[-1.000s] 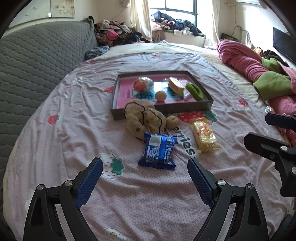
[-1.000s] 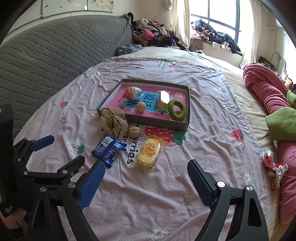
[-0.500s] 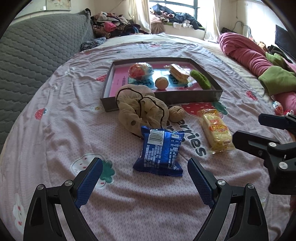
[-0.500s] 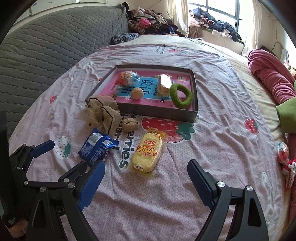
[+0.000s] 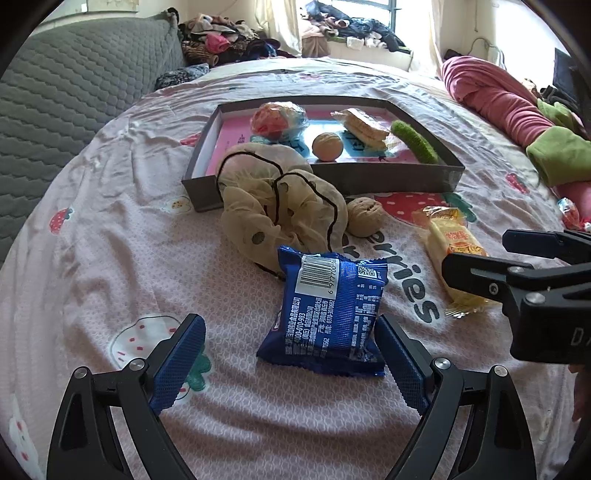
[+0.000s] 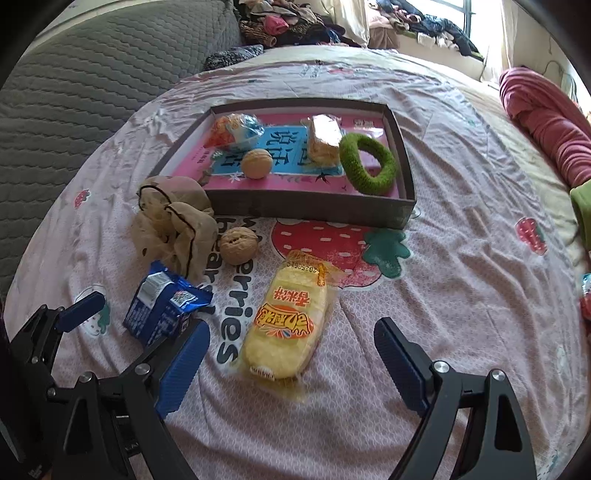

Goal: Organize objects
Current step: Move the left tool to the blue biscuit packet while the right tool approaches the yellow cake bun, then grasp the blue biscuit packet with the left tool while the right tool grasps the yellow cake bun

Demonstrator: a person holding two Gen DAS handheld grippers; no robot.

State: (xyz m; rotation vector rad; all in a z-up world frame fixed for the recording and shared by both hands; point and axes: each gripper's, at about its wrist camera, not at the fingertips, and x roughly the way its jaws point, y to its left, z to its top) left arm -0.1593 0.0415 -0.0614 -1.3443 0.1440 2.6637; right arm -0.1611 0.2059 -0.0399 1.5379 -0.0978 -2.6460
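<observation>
A blue snack packet (image 5: 328, 314) lies on the bed between the open fingers of my left gripper (image 5: 291, 358), nearer the right finger. A yellow cake packet (image 6: 288, 328) lies just ahead of my open right gripper (image 6: 291, 362). A beige mesh scrunchie (image 5: 280, 210) and a walnut (image 5: 364, 216) lie in front of the grey tray (image 5: 388, 177). The tray (image 6: 314, 206) holds a wrapped snack (image 6: 232, 129), a walnut (image 6: 256, 163), a cake packet (image 6: 325, 142) and a green ring (image 6: 367, 164). My left gripper (image 6: 129, 317) also shows in the right wrist view, around the blue packet (image 6: 162, 314).
The bed has a pink strawberry-print sheet (image 6: 461, 258). A grey quilted headboard (image 5: 55, 92) runs along the left. A pink and green blanket (image 5: 517, 110) lies at the right. Clothes are piled by the window (image 5: 332, 29).
Both grippers have moved forward and down toward the bed. The blue packet now sits between my left fingers, and the yellow packet is close ahead of my right fingers.
</observation>
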